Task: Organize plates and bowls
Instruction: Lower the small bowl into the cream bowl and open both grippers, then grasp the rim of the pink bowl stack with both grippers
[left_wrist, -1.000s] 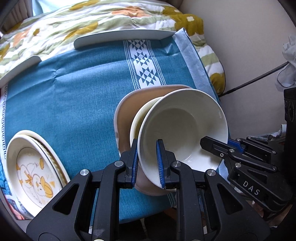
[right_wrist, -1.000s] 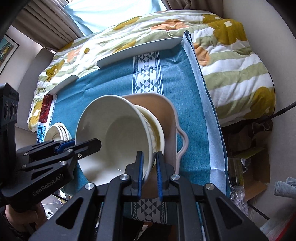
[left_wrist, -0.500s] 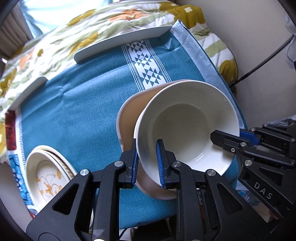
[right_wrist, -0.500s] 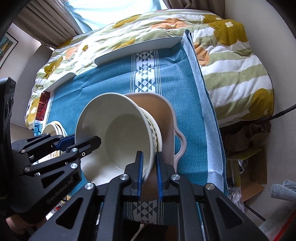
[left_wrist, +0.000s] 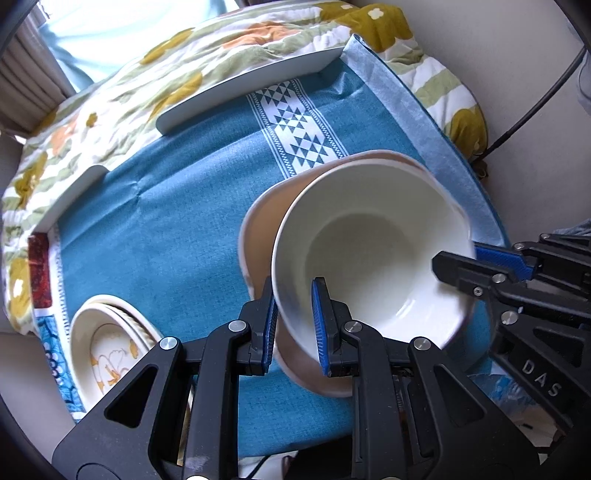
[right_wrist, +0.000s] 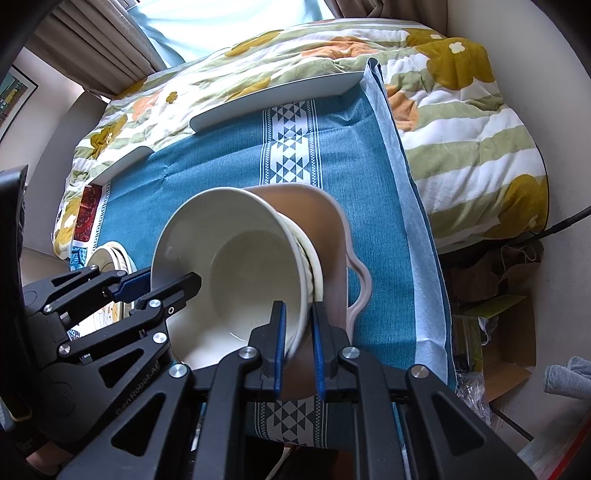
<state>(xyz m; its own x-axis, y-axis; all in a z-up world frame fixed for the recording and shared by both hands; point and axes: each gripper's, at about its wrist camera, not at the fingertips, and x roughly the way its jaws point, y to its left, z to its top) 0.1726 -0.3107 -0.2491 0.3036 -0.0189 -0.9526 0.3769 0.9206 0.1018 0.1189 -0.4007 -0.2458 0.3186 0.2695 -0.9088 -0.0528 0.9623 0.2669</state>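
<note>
A plain cream bowl hangs tilted over a tan handled dish on the blue cloth. My left gripper is shut on the bowl's near-left rim. On the opposite rim my right gripper is shut too. A ribbed cream bowl sits inside the tan dish right under the held bowl; only the right wrist view shows it.
A stack of patterned plates lies at the cloth's near-left corner. Two long white edge pieces border the cloth's far side. A flowered quilt lies beyond. Right of the table are a cardboard box and a cable.
The left gripper has rolled, and the cream bowl has tipped down over the ribbed bowl, hiding it in the left wrist view. The right gripper has stayed put.
</note>
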